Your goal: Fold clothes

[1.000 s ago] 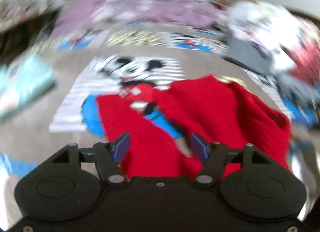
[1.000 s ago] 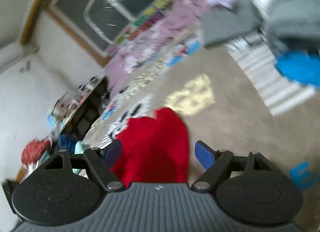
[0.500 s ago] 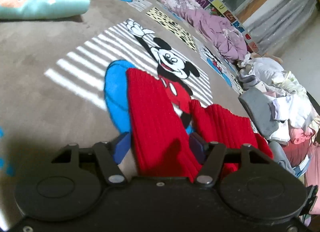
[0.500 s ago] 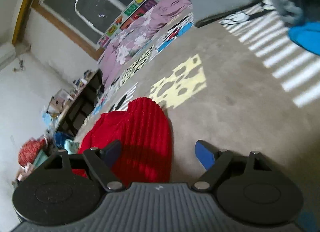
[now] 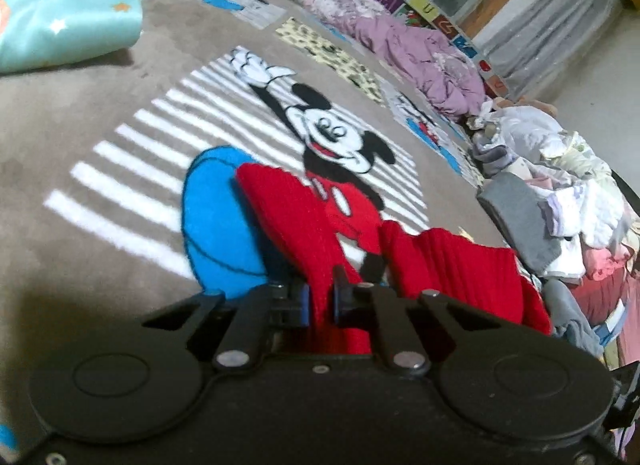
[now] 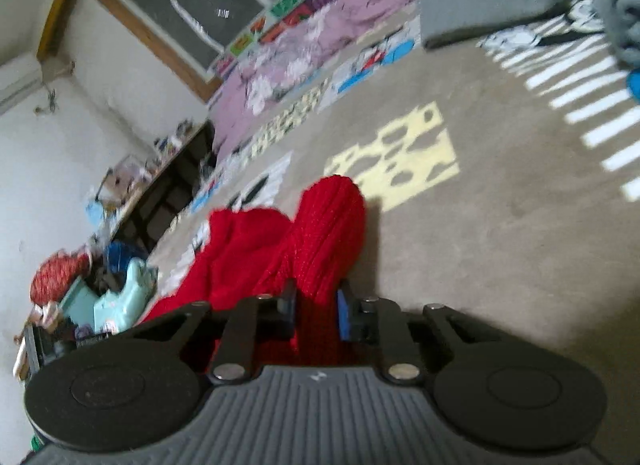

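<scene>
Both tongs are pinched nearly closed on one red ribbed knit garment (image 5: 304,233): the left tongs (image 5: 318,299) grip a long strip of it that runs out over the cartoon-mouse carpet (image 5: 120,169), and the right tongs (image 6: 316,305) grip another bunched part (image 6: 320,225), with the rest of the knit heaped loosely to its left. The garment lies on the floor carpet, partly over the mouse picture and the blue ball printed there. Judging by the two grips, the step in hand is carrying or spreading the piece for a fold; to do it well, the two held parts should be drawn apart evenly so the knit goes taut without stretching, then laid flat with edges lined up, since ribbed knit sags and twists easily. I count one red garment in hand, one turquoise printed cloth (image 5: 68,13) at the far left of the carpet, one mixed heap of white, grey and pink laundry (image 5: 560,193) at the right, and one mauve flowered quilt (image 5: 400,33) along the wall.
</scene>
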